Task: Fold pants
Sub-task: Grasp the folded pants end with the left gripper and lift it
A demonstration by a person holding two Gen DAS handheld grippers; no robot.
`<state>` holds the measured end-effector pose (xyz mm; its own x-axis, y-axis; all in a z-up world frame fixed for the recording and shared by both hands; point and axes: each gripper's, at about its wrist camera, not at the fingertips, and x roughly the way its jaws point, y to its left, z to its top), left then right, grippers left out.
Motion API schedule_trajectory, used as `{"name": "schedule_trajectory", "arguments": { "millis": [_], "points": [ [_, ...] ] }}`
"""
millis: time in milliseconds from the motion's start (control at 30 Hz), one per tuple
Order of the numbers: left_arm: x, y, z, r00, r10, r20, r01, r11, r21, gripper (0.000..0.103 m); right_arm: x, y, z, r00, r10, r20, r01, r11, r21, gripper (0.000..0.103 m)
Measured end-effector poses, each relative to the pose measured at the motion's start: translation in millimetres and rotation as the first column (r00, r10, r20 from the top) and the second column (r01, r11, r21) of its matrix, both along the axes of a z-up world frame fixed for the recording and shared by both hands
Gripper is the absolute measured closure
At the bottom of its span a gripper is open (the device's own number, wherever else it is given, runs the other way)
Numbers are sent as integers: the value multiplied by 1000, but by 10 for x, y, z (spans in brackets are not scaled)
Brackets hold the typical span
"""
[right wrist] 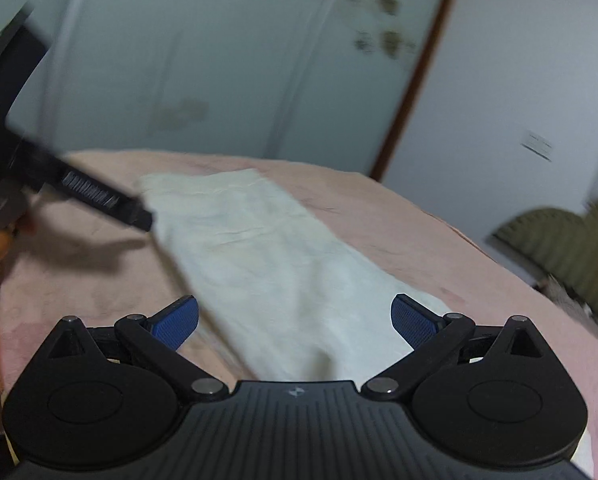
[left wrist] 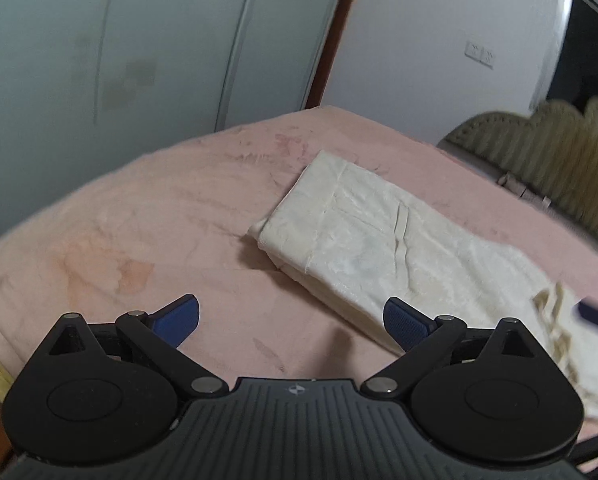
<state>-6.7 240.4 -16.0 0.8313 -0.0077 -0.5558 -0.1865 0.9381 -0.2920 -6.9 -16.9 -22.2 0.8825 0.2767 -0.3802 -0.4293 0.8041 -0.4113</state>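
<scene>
Cream-white pants [left wrist: 379,240] lie folded lengthwise into a long strip on a pink blanket [left wrist: 159,208]. In the left wrist view the strip runs from centre to the lower right, its near edge by my right fingertip. My left gripper [left wrist: 291,324] is open and empty, just above the blanket beside the pants. In the right wrist view the pants [right wrist: 275,264] stretch away from the camera. My right gripper [right wrist: 295,322] is open and empty, straddling the near end of the strip. The left gripper's body [right wrist: 59,184] shows blurred at the far left.
The pink blanket [right wrist: 459,264] covers a rounded surface. A pale wardrobe with sliding doors [left wrist: 139,40] stands behind it. An olive ribbed chair back [left wrist: 559,148] stands at the right edge. A white wall with sockets [left wrist: 479,54] is behind.
</scene>
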Motion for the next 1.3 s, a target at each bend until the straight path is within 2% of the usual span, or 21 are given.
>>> {"name": "schedule_trajectory", "arguments": {
  "millis": [67,133,267,333,367,433,500,567,633,667,700,767,800,833,900,1000,1100,1167,1200,1300],
  "points": [
    [38,103,5,1000,6,-8,-7,995,-96,3,67,199,-136,1000,19,-4,-19,996,-92,0],
    [106,212,7,1000,-5,-16,2,979,-204,3,126,353,-256,1000,23,11,-21,987,-157,0],
    [340,362,-55,998,-50,-42,27,905,-425,2,251,540,-319,996,33,78,-15,975,-220,1],
    [469,402,-108,998,-51,-47,20,867,-498,1,325,610,-340,994,43,104,-17,970,-244,7],
    [518,410,-118,998,-48,-45,18,858,-514,0,366,639,-355,993,47,107,-18,968,-249,10],
    [610,412,-137,998,-38,-42,10,843,-539,1,448,667,-364,993,50,106,-23,971,-236,17],
    [705,411,-149,999,-33,-25,12,814,-581,1,516,619,-325,991,17,135,9,982,-191,17],
    [791,411,-185,999,-47,22,50,771,-635,1,573,505,-232,989,-25,148,38,996,-84,17],
    [916,390,-201,997,-56,47,73,745,-663,1,618,344,-103,990,-58,126,53,998,40,16],
    [993,373,-196,997,-54,50,74,747,-660,3,637,284,-56,991,-63,117,54,995,82,16],
    [1068,342,-177,998,-52,44,68,761,-645,3,644,233,-18,994,-48,101,37,994,103,16],
    [1188,308,-154,999,-43,-19,23,796,-605,8,608,149,32,999,38,37,-42,994,99,16],
    [1229,295,-158,998,-36,-46,2,803,-596,9,585,85,68,994,107,-10,-105,988,110,16],
    [1245,287,-151,998,-27,-49,-7,808,-589,13,559,17,109,986,162,-44,-154,977,145,16],
    [1285,269,-133,998,-27,-55,-9,825,-565,20,544,-136,218,978,196,-67,-175,955,240,16],
    [1320,260,-149,998,-17,-67,-21,851,-525,31,729,-280,317,984,128,-121,-81,938,337,17],
    [1346,239,-152,998,9,-64,-39,872,-488,39,946,-231,177,986,-2,-164,43,969,242,17],
    [1366,229,-145,998,25,-56,-49,881,-470,48,1146,-178,-4,967,-62,-245,98,986,138,17],
    [1349,231,-145,998,33,-53,-53,890,-453,51,1199,-169,-83,957,-53,-284,92,988,125,17],
    [1329,163,-82,999,36,-38,-47,934,-354,73,1225,-290,-47,952,-33,-305,93,978,185,17]
  ]
}}
